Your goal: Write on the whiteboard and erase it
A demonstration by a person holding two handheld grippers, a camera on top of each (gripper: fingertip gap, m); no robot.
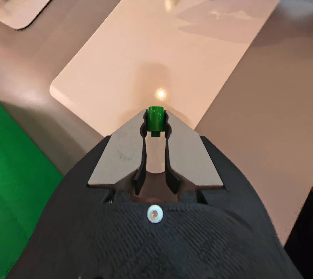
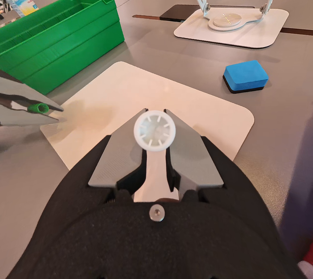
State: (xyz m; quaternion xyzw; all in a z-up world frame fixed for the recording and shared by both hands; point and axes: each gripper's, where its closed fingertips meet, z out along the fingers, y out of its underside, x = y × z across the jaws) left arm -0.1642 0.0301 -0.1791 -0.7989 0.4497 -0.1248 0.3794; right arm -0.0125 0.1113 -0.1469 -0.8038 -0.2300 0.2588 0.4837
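White marker (image 2: 154, 130) held upright over the bare whiteboard (image 2: 194, 101), pinched in the right gripper (image 2: 155, 111), fingers nearly closed on the barrel. Tip hidden in this view, blurred in the other; contact with the board impossible to tell. Green cap (image 1: 155, 118) clamped between the almost closed fingers of the left gripper (image 1: 155, 113), above the near board corner. Probably about to write: best to lower gently, keep light even pressure, hold cap aside. Blue eraser (image 2: 246, 75) resting on the table (image 2: 169, 51), near the board. Green bin (image 2: 64, 37) beyond.

green cap (image 1: 155, 121), white whiteboard (image 2: 152, 91), blue/blk eraser (image 2: 246, 75), green bin (image 2: 64, 39), grey table (image 2: 169, 54)
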